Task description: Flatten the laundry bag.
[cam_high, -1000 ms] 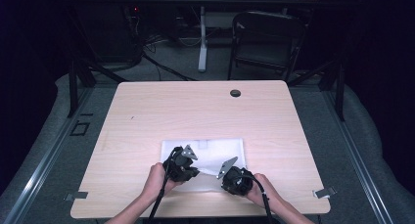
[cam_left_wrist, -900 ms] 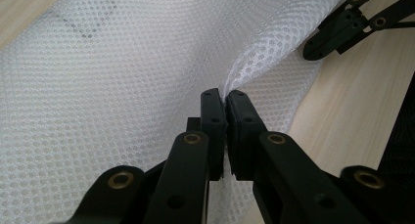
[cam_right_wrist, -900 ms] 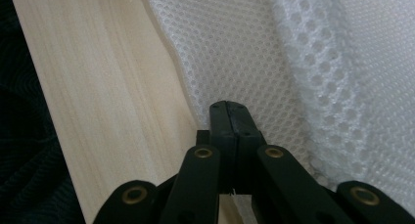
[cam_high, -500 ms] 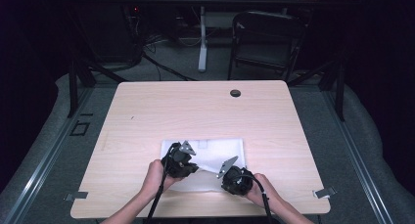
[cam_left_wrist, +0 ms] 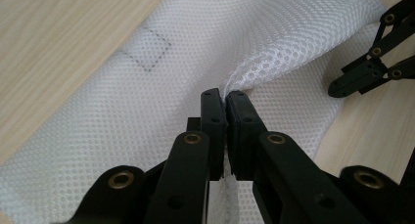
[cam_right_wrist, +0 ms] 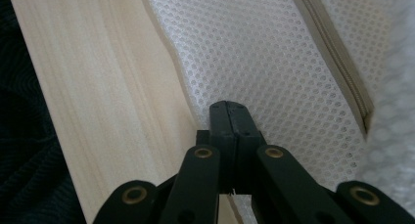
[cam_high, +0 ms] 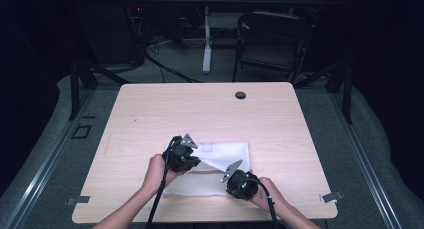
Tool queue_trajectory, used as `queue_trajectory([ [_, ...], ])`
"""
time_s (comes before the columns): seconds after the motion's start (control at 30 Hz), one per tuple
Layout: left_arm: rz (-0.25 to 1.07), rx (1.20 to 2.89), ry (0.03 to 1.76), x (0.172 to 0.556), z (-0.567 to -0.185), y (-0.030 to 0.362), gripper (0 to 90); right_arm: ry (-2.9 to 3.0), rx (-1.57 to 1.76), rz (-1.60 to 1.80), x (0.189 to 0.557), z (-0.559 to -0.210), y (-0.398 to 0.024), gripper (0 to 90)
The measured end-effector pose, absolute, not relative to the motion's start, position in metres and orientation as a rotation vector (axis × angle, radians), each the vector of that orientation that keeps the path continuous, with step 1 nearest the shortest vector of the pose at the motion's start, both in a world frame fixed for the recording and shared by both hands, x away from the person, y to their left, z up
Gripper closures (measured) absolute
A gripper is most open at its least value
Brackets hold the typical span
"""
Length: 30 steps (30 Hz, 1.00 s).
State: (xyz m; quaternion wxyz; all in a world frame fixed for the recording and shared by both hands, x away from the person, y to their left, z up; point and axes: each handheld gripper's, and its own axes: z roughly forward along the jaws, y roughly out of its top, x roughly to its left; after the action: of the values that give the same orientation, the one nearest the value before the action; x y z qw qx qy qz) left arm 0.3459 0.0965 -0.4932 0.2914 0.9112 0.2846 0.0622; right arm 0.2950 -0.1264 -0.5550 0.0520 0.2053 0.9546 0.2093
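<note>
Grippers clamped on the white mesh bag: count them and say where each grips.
2. The left gripper pinches a raised fold of the mesh bag; the right gripper clamps its near edge.

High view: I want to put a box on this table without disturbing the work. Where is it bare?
The far half of the table, between the mesh bag and the round hole, is bare, as are strips left and right of the bag. The near middle is crowded: left gripper and right gripper both clamp the bag.

High view looking down and forward over the wooden table [cam_high: 210,114], each gripper view riding close along its jaws, all three sharing the white mesh bag [cam_high: 225,154].
</note>
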Motion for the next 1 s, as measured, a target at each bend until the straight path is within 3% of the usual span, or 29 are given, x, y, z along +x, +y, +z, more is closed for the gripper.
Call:
queue_trajectory([
  [1.0,0.252,2.421,0.773,0.353,-0.458,0.096,86.6,2.998,0.543,0.583,0.281,-0.553,-0.128,90.0],
])
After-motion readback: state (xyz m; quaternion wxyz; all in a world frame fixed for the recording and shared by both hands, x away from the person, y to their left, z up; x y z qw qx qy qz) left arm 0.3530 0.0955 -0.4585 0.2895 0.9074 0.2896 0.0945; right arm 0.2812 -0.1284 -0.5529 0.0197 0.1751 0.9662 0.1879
